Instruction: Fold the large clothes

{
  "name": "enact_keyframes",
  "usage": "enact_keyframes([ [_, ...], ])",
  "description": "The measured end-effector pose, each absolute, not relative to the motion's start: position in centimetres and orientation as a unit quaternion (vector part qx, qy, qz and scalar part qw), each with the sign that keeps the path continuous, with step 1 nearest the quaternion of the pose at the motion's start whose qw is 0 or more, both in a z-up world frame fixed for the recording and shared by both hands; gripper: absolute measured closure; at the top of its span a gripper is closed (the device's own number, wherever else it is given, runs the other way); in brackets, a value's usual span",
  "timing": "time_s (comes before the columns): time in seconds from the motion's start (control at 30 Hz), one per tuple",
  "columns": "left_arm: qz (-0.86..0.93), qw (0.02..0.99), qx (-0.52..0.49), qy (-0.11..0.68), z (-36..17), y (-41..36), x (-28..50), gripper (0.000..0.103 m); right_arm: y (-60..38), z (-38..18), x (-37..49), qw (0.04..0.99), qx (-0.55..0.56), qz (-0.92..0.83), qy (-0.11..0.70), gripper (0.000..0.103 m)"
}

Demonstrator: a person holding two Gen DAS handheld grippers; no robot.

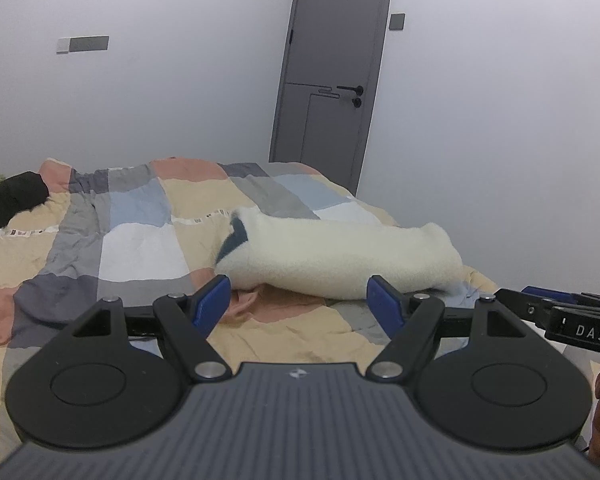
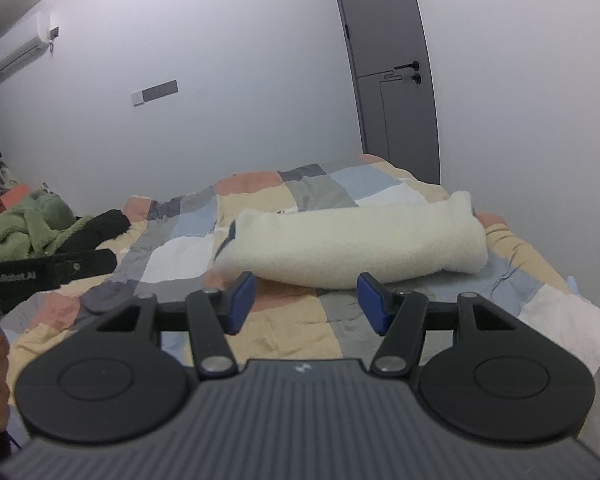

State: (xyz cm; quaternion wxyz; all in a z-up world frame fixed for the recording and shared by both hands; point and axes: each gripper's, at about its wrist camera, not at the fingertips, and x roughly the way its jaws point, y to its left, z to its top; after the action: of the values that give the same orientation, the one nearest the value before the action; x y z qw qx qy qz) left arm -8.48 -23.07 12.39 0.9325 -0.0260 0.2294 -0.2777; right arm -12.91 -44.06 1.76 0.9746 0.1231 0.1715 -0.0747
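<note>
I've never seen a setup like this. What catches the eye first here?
A fluffy cream fleece garment, bundled into a long roll, lies across a patchwork quilt of peach, blue and grey squares. Up close, the left gripper and right gripper hang open before it, holding nothing.

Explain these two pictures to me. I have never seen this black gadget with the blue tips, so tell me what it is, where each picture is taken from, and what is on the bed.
A person holds one hand-held tool in each hand; no robot arm is involved. Each tool carries a camera looking forward along its two jaws. One picture comes from the left gripper, the other from the right gripper. The blue pieces are the pads on the jaws. Both stand open with nothing between them, so nothing is held. On the patchwork quilt lies a folded cream fleece garment. A green and black garment lies at the bed's far left. Behind stands a grey door.
</note>
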Motion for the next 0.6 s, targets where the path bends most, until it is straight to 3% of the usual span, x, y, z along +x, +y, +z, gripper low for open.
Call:
enact_keyframes([
  [0.6,-0.274,0.934,-0.019,0.229,12.07,-23.48,-8.31,0.023,-44.06,1.64,-12.99,0.974,0.119,-0.076,0.176,0.043],
])
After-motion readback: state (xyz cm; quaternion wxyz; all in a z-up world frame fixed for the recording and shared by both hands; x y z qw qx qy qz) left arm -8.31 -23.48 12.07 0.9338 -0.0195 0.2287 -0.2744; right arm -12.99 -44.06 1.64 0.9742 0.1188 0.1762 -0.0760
